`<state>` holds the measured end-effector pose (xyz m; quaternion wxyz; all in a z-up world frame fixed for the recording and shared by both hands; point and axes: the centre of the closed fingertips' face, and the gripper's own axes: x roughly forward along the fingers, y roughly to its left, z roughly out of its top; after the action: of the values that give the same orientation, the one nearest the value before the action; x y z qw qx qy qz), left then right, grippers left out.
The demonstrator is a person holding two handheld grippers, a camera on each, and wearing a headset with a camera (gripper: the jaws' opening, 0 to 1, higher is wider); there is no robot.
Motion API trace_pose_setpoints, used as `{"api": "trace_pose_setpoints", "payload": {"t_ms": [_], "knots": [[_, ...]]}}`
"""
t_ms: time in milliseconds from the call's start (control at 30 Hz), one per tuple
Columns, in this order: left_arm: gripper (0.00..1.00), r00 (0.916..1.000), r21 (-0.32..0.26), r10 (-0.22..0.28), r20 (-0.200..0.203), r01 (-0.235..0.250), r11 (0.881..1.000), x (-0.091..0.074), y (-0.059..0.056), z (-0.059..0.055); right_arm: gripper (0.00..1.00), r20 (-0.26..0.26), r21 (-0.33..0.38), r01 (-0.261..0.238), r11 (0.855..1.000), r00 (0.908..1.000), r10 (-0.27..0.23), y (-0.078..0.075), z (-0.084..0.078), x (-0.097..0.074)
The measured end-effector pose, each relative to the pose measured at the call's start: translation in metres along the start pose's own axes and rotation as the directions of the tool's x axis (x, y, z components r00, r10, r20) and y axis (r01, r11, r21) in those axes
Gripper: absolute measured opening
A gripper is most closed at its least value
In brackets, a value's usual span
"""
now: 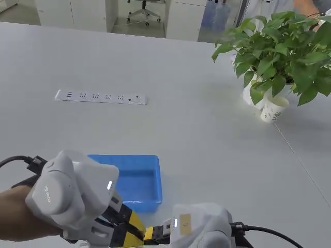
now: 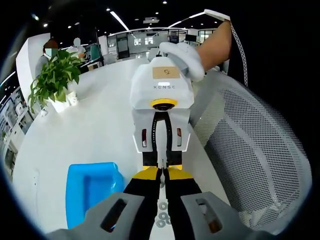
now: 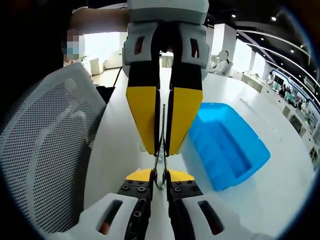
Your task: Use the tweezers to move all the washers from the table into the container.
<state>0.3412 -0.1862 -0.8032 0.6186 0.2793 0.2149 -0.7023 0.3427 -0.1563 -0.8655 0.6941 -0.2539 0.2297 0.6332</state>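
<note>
Low in the head view my two grippers meet tip to tip in front of the blue container [image 1: 135, 178]. My left gripper [image 1: 133, 227] comes in from the left, my right gripper [image 1: 158, 233] from the bottom. In the right gripper view thin metal tweezers [image 3: 162, 142] run between the left gripper's yellow pads [image 3: 145, 120] and down into my right gripper [image 3: 158, 177], which is shut on their end. In the left gripper view, my left gripper [image 2: 161, 174] is shut on the tweezers, and several small washers [image 2: 162, 216] lie on the table beneath it, beside the blue container [image 2: 90, 192].
A white power strip [image 1: 101, 97] lies farther back on the grey table. A potted plant [image 1: 279, 57] and a paper cup [image 1: 273, 108] stand at the far right. A white mesh chair [image 2: 250, 150] is close to the table's near edge. People stand far behind.
</note>
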Motion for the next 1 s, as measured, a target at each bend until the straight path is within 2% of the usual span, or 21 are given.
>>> {"api": "trace_pose_setpoints", "payload": {"t_ms": [667,1000], "knots": [[0.07,0.9998,0.010,-0.016,-0.012,0.016,1.000,-0.0004,-0.0007,-0.0008,0.11,-0.006,0.026,0.004,1.000,1.0000,-0.004,0.0001,-0.0010,0.0010],[0.07,0.9998,0.013,-0.013,-0.016,0.013,1.000,0.0014,0.0011,0.0004,0.10,-0.024,0.013,0.012,1.000,0.9996,-0.012,-0.0004,-0.0042,0.0011]]}}
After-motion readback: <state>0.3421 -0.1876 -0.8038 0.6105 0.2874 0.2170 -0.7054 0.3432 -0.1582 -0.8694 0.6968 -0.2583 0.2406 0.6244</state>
